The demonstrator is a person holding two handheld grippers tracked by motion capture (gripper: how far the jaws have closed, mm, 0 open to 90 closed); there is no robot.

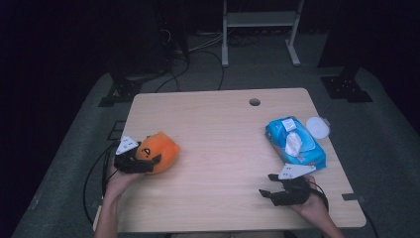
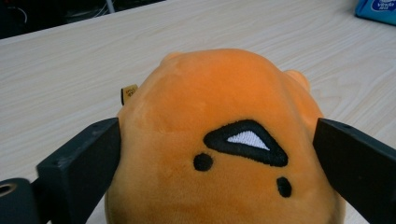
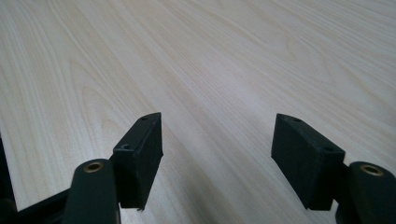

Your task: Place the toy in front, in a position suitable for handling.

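Observation:
An orange plush toy with a stitched black face lies on the left part of the light wood table. My left gripper reaches around it from the left. In the left gripper view the plush toy spans the whole gap of the left gripper, and both black jaws lie against its sides with no dent showing. My right gripper rests low near the table's front right. In its own view the right gripper stands open over bare wood.
A blue pack of wet wipes with a tissue sticking out lies at the right edge, also seen as the pack's corner. A white round lid lies beside it. A cable hole sits near the far edge.

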